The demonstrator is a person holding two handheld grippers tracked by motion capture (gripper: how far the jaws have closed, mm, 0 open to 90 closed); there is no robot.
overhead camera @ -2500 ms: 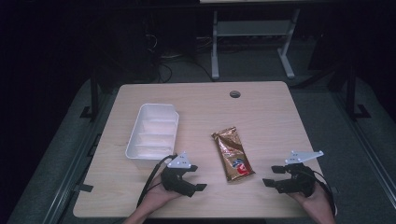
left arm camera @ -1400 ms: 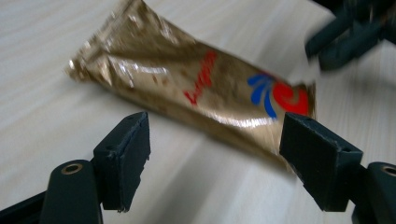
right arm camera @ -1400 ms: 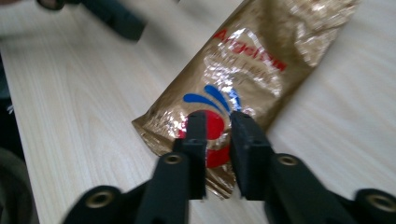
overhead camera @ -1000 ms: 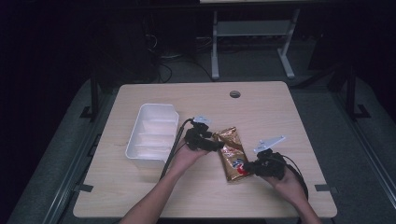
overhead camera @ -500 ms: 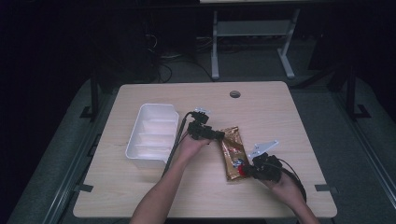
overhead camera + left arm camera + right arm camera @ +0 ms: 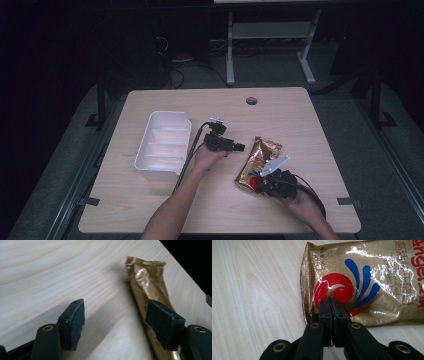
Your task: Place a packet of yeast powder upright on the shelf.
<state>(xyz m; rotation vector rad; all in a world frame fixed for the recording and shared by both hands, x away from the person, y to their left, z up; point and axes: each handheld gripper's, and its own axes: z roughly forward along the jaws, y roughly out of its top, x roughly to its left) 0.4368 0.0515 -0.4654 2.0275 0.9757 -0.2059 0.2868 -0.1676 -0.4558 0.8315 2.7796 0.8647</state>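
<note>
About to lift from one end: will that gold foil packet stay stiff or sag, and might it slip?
The gold packet looks brick-flat and taut, so it will probably stay fairly rigid rather than droop. Its glossy, crinkled film suggests it could slip. The right claw sits shut at the packet's near edge; the left claw is open beside it and could support the far end.

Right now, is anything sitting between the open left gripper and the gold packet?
Nothing visible. Bare table separates the left gripper from the gold packet; the right gripper is shut at the packet's other end.
</note>
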